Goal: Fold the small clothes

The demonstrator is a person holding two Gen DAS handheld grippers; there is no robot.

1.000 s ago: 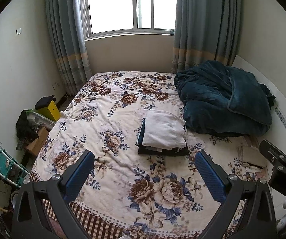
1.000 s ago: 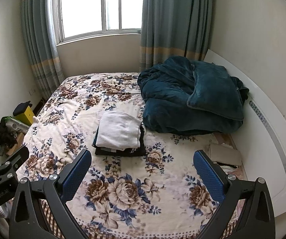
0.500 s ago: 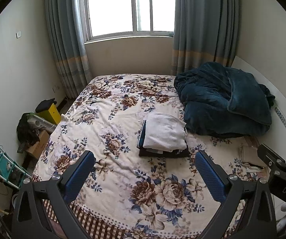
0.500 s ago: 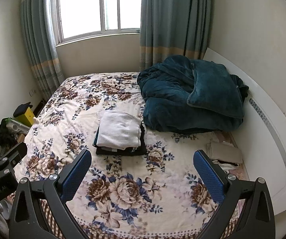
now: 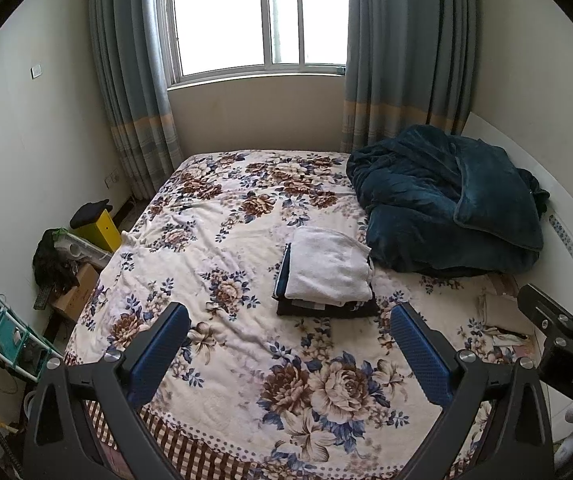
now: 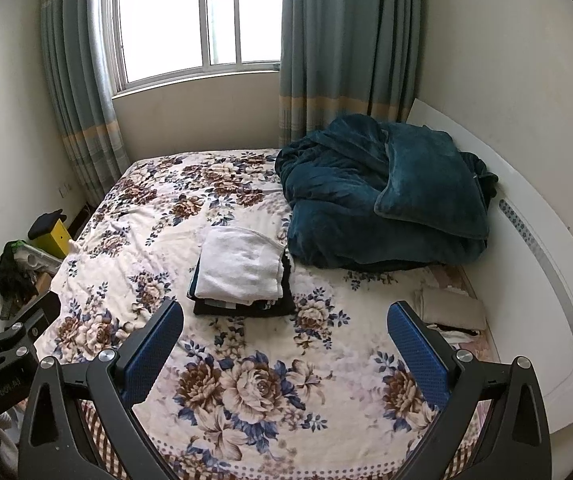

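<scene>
Left wrist view is showing the folded stack lying lengthwise toward the window; both grippers are gaping wide, empty.

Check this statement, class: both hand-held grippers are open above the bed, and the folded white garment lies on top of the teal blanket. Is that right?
One detail is wrong. The folded white garment lies on a stack of dark folded clothes, beside the teal blanket, as the right wrist view shows. Both hand-held grippers, left and right, are indeed open above the bed.
</scene>
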